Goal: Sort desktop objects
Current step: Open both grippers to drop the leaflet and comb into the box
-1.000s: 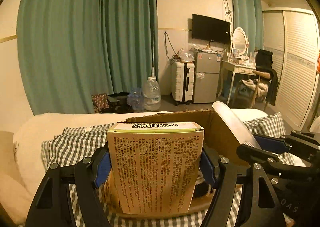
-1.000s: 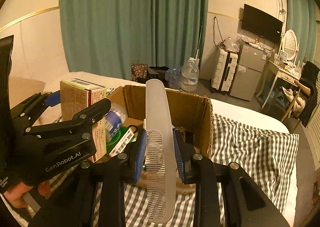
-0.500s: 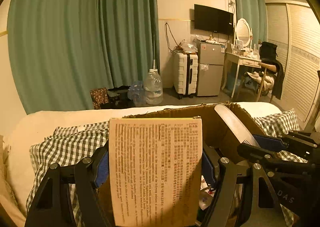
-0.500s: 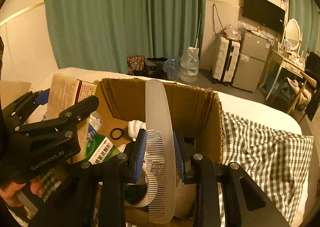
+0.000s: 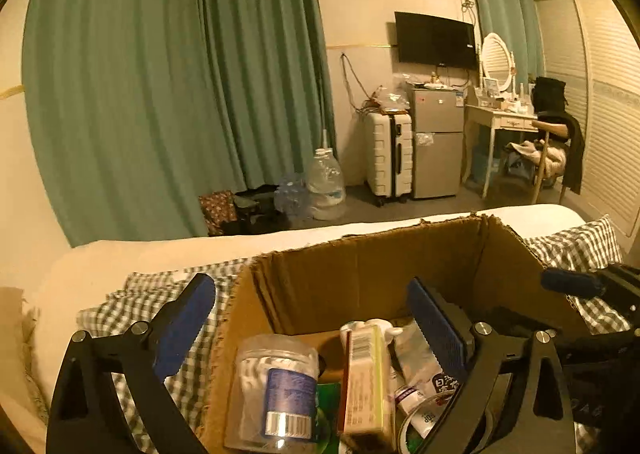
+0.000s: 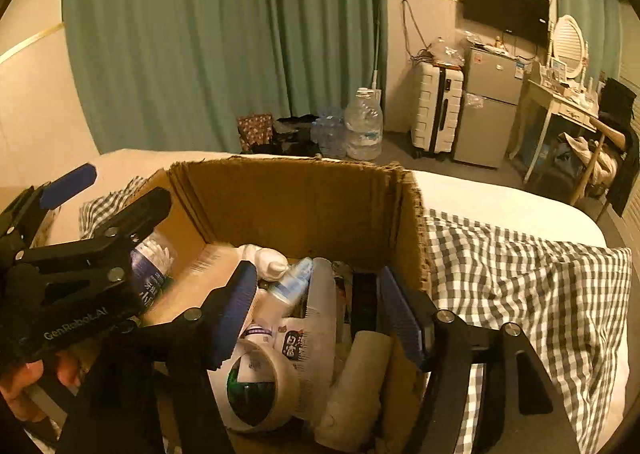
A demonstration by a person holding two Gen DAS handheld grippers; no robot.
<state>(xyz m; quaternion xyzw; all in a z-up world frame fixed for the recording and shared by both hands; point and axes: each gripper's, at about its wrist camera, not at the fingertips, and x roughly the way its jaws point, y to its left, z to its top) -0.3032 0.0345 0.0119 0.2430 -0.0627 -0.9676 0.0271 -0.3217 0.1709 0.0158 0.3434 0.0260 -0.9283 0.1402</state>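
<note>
Both jaws have just been opening: left gripper (image 5: 312, 318) released the medicine box (image 5: 366, 382), right gripper (image 6: 320, 314) released the comb (image 6: 322, 318), each inside the cardboard box (image 6: 288, 201); lift straight out, avoiding its walls.

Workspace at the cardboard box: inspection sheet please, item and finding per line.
Surface: bed with a checked cloth; the cardboard box sits on it.
Job's things: medicine carton and comb lie in the box, both released.
Clutter: in the box, a jar of cotton swabs, tape roll, small bottle.
Grippers: left tool open over the box, jaws just opened, carton below them untouched; right tool open, jaws just opened, comb lying between them ungripped.
Cables: wires on the wall by the television.
Surroundings: green curtains, suitcase, small fridge, water jug.
</note>
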